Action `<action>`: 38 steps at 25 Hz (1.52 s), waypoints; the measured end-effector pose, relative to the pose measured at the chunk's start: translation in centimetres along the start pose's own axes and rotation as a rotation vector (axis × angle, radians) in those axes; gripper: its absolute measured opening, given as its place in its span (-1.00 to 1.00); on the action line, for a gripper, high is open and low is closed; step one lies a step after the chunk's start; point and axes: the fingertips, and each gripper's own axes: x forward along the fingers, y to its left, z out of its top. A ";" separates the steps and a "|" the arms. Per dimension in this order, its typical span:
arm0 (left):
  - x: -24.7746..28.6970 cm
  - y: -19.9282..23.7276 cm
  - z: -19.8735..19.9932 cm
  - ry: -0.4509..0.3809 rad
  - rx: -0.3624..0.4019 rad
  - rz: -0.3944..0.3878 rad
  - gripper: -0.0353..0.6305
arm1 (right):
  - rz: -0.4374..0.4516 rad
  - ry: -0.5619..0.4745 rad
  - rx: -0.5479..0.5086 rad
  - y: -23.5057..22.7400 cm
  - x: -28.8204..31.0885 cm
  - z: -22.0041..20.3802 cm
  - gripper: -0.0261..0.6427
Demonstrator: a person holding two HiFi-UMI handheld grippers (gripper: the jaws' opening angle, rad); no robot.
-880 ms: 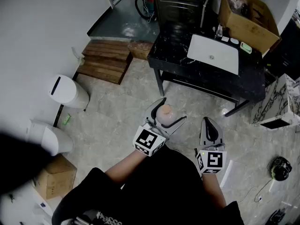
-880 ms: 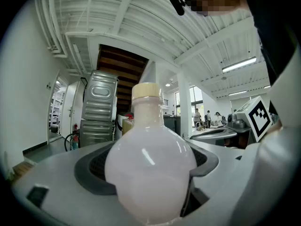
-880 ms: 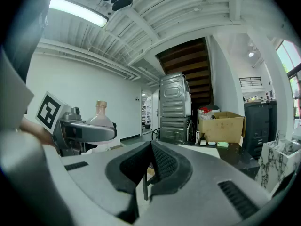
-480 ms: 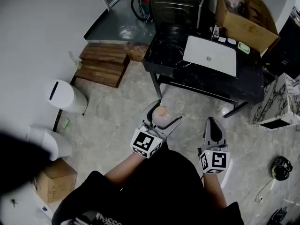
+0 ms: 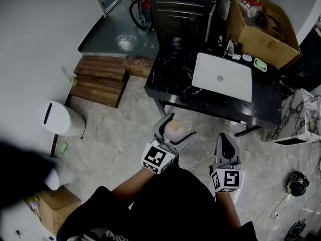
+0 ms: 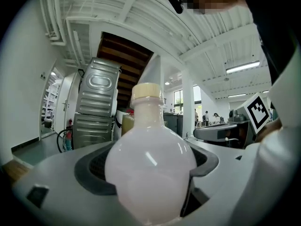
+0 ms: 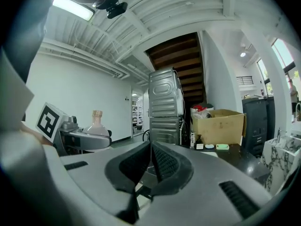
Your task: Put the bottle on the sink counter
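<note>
A round, pale pink bottle [image 6: 149, 168] with a cream cap stands upright between the jaws of my left gripper [image 5: 174, 132], whose pads press its wide belly on both sides. From the head view the bottle [image 5: 173, 130] hangs over the floor, just short of the black marble sink counter [image 5: 173, 74] with its white basin [image 5: 222, 77]. My right gripper [image 5: 225, 143] is to the right of it, shut and empty. In the right gripper view the jaws meet at the gripper's tip [image 7: 151, 161], and the bottle [image 7: 97, 124] shows at left.
A cardboard box [image 5: 261, 29] sits on the counter's far right end, with small items [image 5: 253, 62] beside the basin. A metal cabinet [image 5: 179, 6] stands behind the counter. Wooden steps [image 5: 100, 79], a white bin [image 5: 62, 119] and a marble-patterned box [image 5: 301, 117] stand around.
Both grippers and the bottle have come closer to the sink counter; the counter now fills more of the head view. The grip on the bottle is unchanged.
</note>
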 end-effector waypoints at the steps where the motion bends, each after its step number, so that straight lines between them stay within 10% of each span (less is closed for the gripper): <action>1: 0.9 1.2 0.0 0.001 -0.007 -0.005 0.31 | -0.003 0.002 0.001 -0.2 1.7 0.3 -0.81; 22: 13.7 24.7 1.4 -0.006 -0.106 -0.073 0.31 | -0.104 0.078 -0.035 -1.1 25.7 4.5 -0.80; 38: 24.2 31.9 -0.8 0.011 -0.089 0.006 0.31 | -0.060 0.061 0.020 -5.5 33.5 3.4 -0.80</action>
